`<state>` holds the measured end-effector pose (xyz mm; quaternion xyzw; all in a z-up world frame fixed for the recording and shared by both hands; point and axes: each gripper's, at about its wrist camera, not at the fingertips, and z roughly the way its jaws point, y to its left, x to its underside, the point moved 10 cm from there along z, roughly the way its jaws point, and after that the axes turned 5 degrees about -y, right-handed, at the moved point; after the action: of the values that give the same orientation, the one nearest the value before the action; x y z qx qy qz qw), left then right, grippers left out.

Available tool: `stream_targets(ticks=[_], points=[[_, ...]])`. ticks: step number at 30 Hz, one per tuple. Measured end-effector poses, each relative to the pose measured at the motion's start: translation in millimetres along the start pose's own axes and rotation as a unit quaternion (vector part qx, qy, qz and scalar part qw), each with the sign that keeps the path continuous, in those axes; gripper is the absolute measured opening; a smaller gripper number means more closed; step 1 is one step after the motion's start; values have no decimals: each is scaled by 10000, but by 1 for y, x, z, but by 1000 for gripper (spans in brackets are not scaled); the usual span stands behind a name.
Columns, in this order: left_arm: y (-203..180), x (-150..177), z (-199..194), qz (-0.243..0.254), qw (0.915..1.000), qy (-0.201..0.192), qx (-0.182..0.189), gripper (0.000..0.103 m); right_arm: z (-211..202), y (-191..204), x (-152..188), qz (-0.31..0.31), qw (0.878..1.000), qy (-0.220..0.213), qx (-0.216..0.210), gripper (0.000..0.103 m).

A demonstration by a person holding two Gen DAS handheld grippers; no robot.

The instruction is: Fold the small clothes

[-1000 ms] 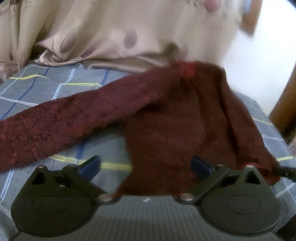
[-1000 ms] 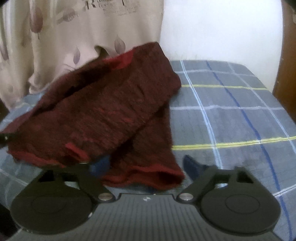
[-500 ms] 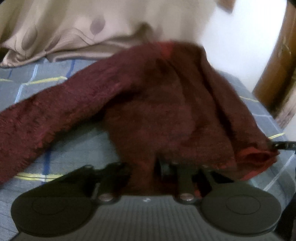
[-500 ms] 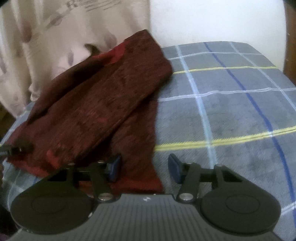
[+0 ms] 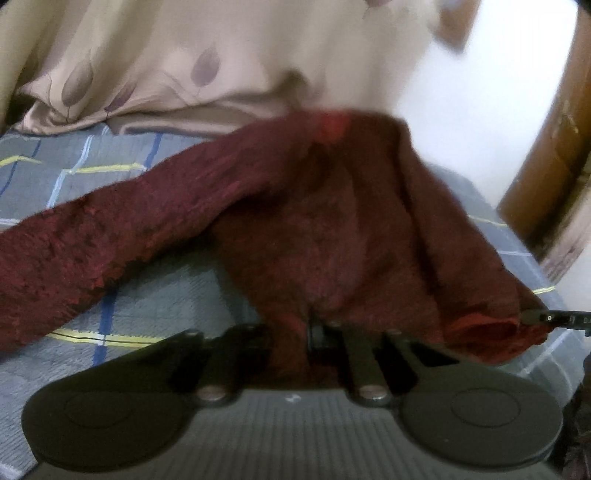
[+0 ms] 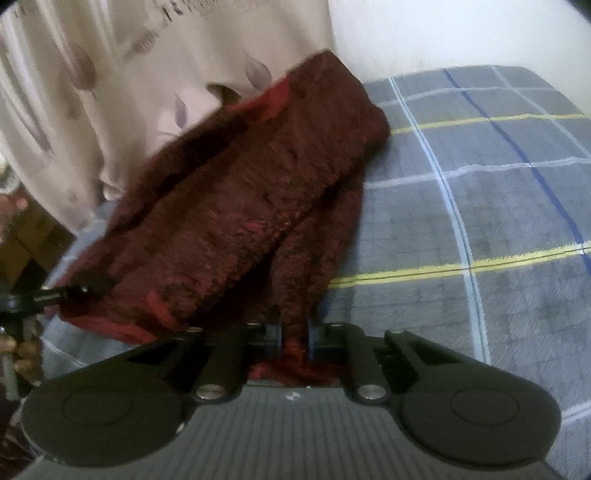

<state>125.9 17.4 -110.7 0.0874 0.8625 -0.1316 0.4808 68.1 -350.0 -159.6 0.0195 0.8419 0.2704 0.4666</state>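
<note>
Fold barely begun. Sweater [image 5: 332, 236] lies rumpled on the bed [image 6: 480, 206]; one sleeve [image 5: 92, 251] trails out flat, w/ the other sleeve [image 6: 317, 236] doubled under the body. Left gripper [image 5: 314, 332] is clenched on the hem. Right gripper [image 6: 295, 339] is closing, its pads pressing the near edge. Left to do: lift, tuck sleeves, fold body. Surface: grey plaid sheet. Room: leaf-print curtain [image 5: 184, 66] behind, white wall [image 6: 443, 29].

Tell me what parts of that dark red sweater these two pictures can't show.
- Left wrist view: the sweater's long sleeve runs off the left edge; its cuff is cut off.
- Left wrist view: the left claw hides the hem it pinches.
- Right wrist view: the right claw, closing, covers the pinched edge.
</note>
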Motion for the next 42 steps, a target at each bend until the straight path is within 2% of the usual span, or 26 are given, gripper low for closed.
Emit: stream_targets(ticks=[5, 9, 13, 16, 18, 19, 20, 21, 23, 25, 28, 33, 35, 36, 37, 38, 39, 40, 42], points=[[-16, 3, -32, 166, 9998, -39, 119, 10, -31, 10, 7, 57, 9998, -60, -191, 17], [-30, 24, -57, 264, 9995, 19, 185, 10, -58, 12, 23, 185, 9995, 15, -246, 17], [-29, 53, -60, 240, 9994, 199, 152, 11, -73, 2, 45, 173, 9995, 252, 9, 17], [-25, 61, -69, 312, 9995, 63, -68, 15, -82, -11, 53, 126, 9990, 161, 394, 21], [-20, 55, -80, 280, 9993, -112, -224, 23, -96, -1, 43, -385, 9971, -247, 609, 30], [-18, 51, -89, 271, 9989, -215, -320, 28, -102, 8, 37, -576, 9960, -390, 553, 31], [-15, 45, -99, 234, 9981, -376, -426, 47, -107, 21, 31, -785, 9947, -518, 411, 35], [-12, 39, -107, 197, 9972, -520, -499, 74, -111, 33, 27, -965, 9928, -653, 272, 42], [-10, 25, -129, 191, 9923, -1019, -680, 88, -112, 61, 22, -1451, 9864, -773, -16, 51], [-16, 13, -141, 324, 9889, -1242, -746, 88, -99, 81, 26, -1801, 9813, -623, -274, 53], [-26, 7, -149, 385, 9870, -1381, -726, 88, -73, 99, 39, -2189, 9746, -359, -314, 53], [-48, 11, -136, 354, 9897, -1281, -535, 88, -35, 129, 63, -3046, 9524, -103, -62, 53], [-54, 17, -126, 282, 9920, -1151, -437, 88, -18, 129, 76, -3294, 9441, 156, -7, 53], [-55, 18, -120, 239, 9929, -1086, -430, 88, -11, 126, 81, -3331, 9424, 318, 28, 50], [-57, 20, -116, 232, 9933, -1052, -418, 88, -6, 122, 84, -3345, 9415, 407, 111, 41], [-58, 21, -114, 260, 9934, -1044, -393, 88, -5, 119, 82, -3253, 9445, 410, 195, 20], [-58, 20, -112, 314, 9932, -1044, -405, 88, -5, 113, 74, -3052, 9513, 407, 150, 13], [-58, 20, -110, 371, 9928, -1041, -458, 88, -10, 109, 65, -2850, 9578, 362, 56, 9], [-54, 17, -107, 439, 9919, -1051, -561, 88, -22, 99, 42, -2654, 9641, 99, 47, 8]])
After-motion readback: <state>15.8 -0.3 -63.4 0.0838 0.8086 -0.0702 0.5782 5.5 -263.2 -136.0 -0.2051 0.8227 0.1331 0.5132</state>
